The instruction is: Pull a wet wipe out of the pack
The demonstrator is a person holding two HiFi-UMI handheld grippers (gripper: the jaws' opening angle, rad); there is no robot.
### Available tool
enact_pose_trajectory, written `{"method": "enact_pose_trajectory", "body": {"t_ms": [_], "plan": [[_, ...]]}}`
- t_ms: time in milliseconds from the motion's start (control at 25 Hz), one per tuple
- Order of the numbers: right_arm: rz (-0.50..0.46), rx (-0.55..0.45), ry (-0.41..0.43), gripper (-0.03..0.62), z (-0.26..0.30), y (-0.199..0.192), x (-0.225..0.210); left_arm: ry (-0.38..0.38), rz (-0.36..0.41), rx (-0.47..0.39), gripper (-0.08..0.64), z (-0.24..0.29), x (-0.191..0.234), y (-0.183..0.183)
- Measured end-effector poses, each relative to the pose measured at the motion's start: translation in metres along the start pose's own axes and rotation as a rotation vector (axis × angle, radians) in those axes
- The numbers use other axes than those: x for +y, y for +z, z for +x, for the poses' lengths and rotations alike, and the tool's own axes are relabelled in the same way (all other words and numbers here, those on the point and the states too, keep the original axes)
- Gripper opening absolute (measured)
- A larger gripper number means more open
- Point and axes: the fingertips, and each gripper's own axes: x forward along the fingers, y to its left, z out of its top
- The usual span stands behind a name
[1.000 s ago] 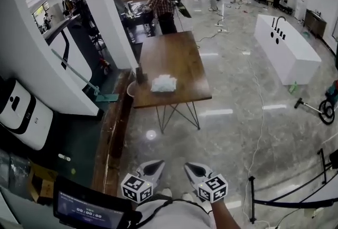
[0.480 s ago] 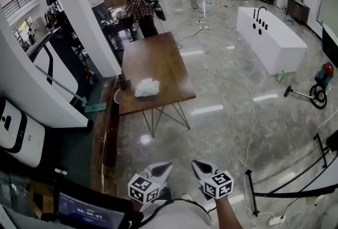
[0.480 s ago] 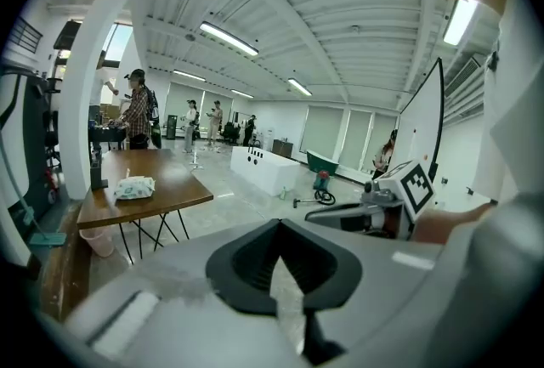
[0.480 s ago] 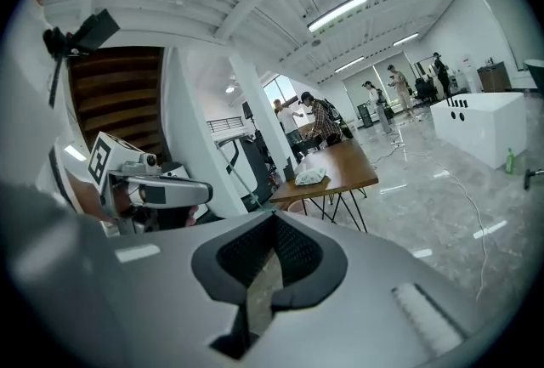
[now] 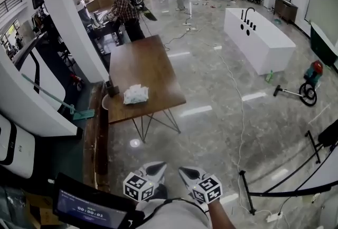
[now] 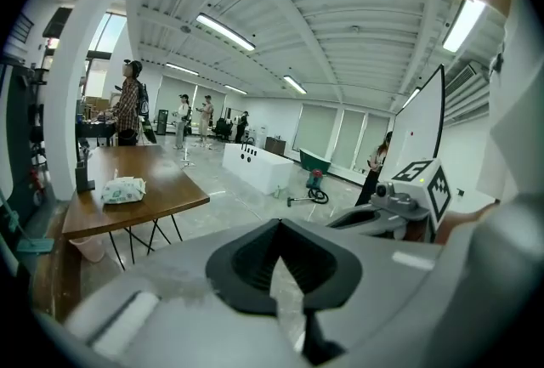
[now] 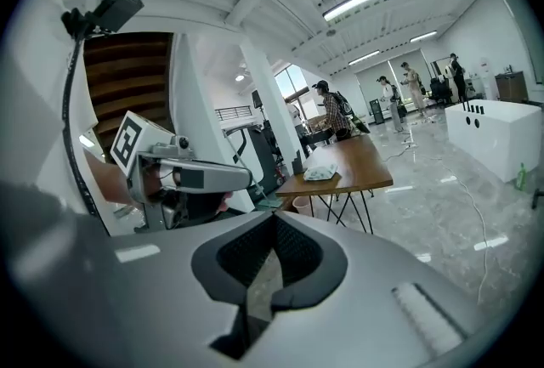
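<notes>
Both my claws are closed with nothing in them. The left claw (image 6: pixel 277 264) has its jaws together down to a thin slit, and the right claw (image 7: pixel 270 260) looks the same. From above, the left claw (image 5: pixel 153 170) and the right claw (image 5: pixel 189 172) hang side by side close to my body, over bare floor.

The pack (image 5: pixel 135 94) is well ahead of both claws, lying near the close edge of the wooden surface (image 5: pixel 150 61). It sits ahead and to the left of my left claw's line (image 6: pixel 124 189), and almost dead ahead of my right claw (image 7: pixel 320 173).

I judge it to be a soft film pouch, light and a bit slick, so it will likely slide or lift if I pull a wipe without holding it down. A small pale tuft seems to stand up from its top, though it is too far off to be sure. That is where I would pinch, low on the tuft, since a damp wipe is limp and thin and may tear. My other claw should press on one end of the pouch, clear of the opening.
</notes>
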Motion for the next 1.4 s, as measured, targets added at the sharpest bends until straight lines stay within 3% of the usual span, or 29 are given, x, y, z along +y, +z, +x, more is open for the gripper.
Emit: {"method": "enact_pose_trajectory", "body": {"t_ms": [360, 560, 840, 1040, 1160, 1400], "plan": [[0.007, 0.011, -0.119, 0.005, 0.047, 0.035, -0.024, -0.083, -0.040, -0.054, 0.002, 0.025, 0.075, 0.037], [-0.011, -0.097, -0.164, 0.005, 0.107, 0.096, -0.028, -0.049, -0.034, -0.125, 0.002, 0.017, 0.159, 0.067], [-0.074, -0.109, -0.113, 0.005, 0.189, 0.147, -0.023, 0.063, -0.061, -0.200, 0.003, -0.007, 0.251, 0.089], [-0.126, -0.083, -0.113, 0.005, 0.285, 0.186, -0.030, 0.087, -0.082, -0.235, 0.003, -0.018, 0.349, 0.102], [-0.140, -0.078, -0.116, 0.005, 0.307, 0.195, -0.034, 0.096, -0.089, -0.240, 0.003, -0.018, 0.370, 0.103], [-0.138, -0.056, -0.081, 0.005, 0.314, 0.200, -0.030, 0.133, -0.125, -0.233, 0.003, -0.020, 0.374, 0.096]]}}
